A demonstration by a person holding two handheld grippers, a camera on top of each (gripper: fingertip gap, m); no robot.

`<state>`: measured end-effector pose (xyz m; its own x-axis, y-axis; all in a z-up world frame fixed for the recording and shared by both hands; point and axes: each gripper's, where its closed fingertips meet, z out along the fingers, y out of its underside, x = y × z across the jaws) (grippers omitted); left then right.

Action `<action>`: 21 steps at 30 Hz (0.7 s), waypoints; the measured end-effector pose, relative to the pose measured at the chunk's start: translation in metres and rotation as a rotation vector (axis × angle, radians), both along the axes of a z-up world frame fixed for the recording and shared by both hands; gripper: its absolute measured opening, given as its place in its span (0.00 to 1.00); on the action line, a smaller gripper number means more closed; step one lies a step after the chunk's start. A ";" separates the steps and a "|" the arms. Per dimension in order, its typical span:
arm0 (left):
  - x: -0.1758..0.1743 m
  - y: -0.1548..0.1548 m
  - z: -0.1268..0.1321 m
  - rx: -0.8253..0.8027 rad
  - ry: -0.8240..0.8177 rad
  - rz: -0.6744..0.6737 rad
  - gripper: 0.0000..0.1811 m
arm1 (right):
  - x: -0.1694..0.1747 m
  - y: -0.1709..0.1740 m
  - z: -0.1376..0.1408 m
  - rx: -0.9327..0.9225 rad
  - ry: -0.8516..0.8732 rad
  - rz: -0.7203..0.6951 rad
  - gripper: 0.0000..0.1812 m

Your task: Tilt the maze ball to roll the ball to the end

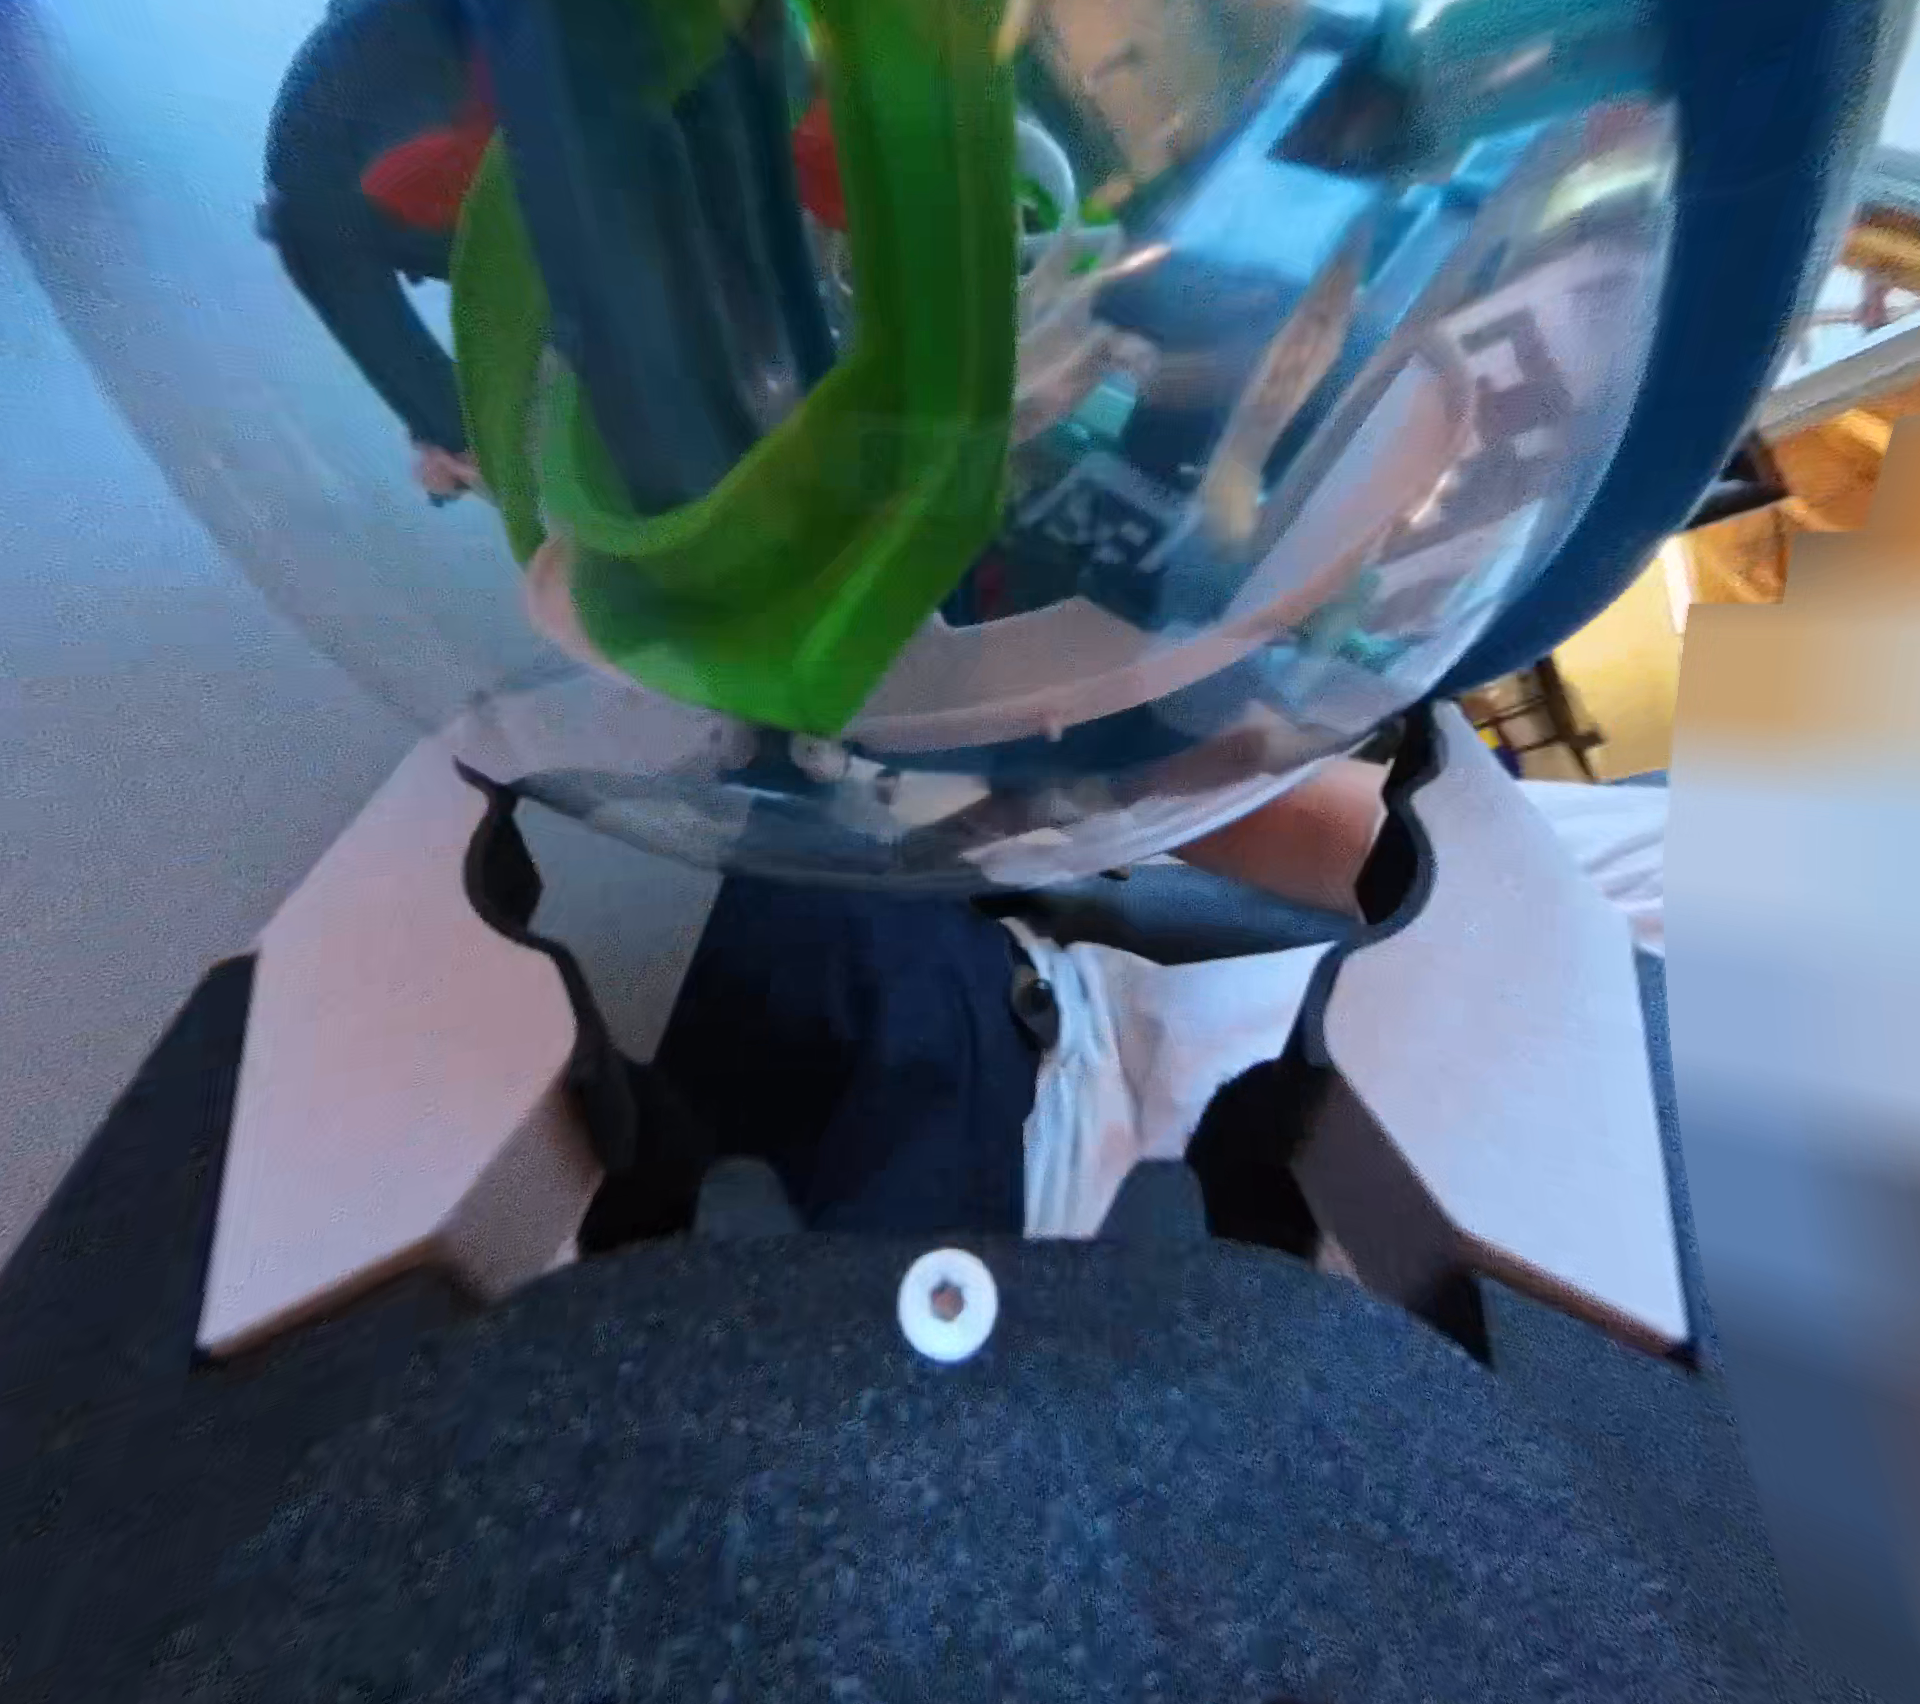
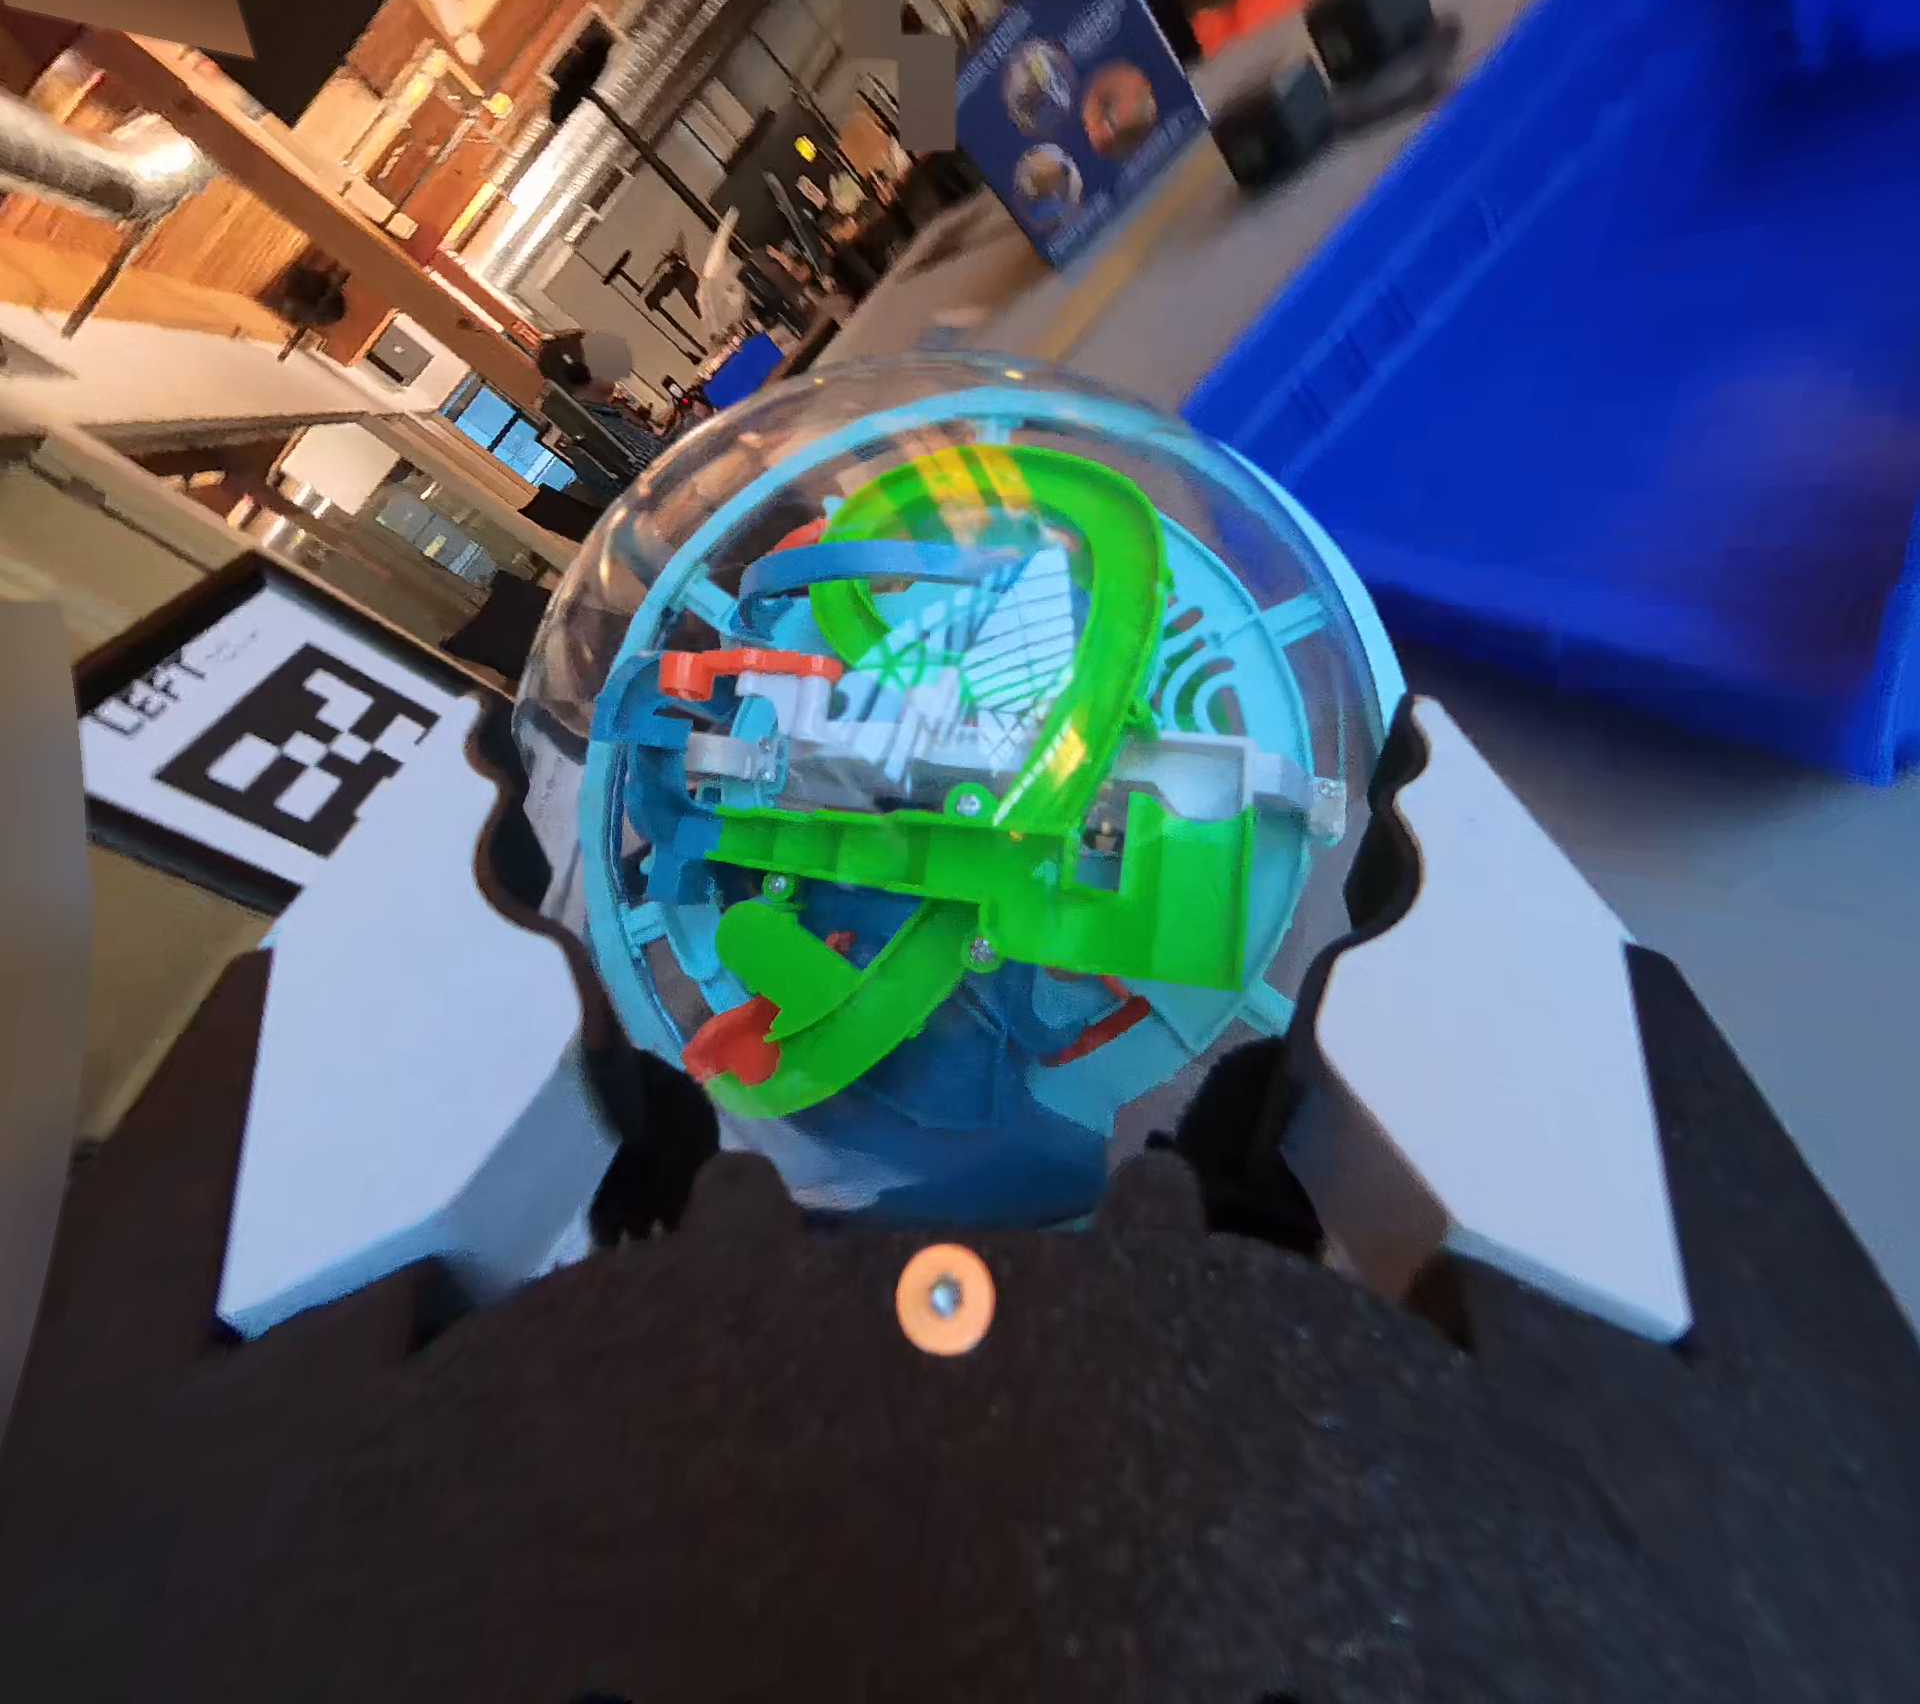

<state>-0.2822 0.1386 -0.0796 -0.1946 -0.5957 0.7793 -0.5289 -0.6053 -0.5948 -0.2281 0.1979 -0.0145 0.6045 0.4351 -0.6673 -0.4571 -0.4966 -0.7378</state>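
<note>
- Right gripper (image 2: pixel 940 833): spread wide around the maze ball (image 2: pixel 951 761), both white fingers (image 2: pixel 405 1010) cradling the clear sphere at its sides.
- Maze ball in right wrist view: seated deep between the fingers, close to the black gripper body; green track (image 2: pixel 1049 688) looping across the middle, light blue frame ring around it, orange-red pieces (image 2: pixel 727 1046) at the lower left.
- Small rolling ball: cannot tell where it sits.
- Left gripper (image 1: pixel 951 833): fingers apart, tips at the underside of the maze ball (image 1: pixel 1195 366); contact itself too blurred to confirm.
- Left wrist view: sphere filling the upper frame, green track (image 1: pixel 790 449) close to the lens, dark blue band (image 1: pixel 1766 231) along the right.
- Beyond, right wrist view: white marker plate (image 2: pixel 281 740) of the other gripper at left, blue bin (image 2: pixel 1621 449) at right, grey tabletop (image 2: pixel 1662 844) underneath.
</note>
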 end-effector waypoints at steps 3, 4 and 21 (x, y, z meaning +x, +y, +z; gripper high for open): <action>0.004 0.000 -0.022 0.057 0.019 -0.013 0.87 | 0.005 -0.003 -0.017 0.021 -0.008 -0.031 0.85; 0.006 0.004 -0.035 0.011 0.050 -0.014 0.87 | 0.011 0.000 -0.039 -0.058 0.026 -0.044 0.85; 0.010 0.023 -0.078 0.459 0.099 0.003 0.62 | 0.023 -0.015 -0.062 0.113 -0.079 0.031 0.84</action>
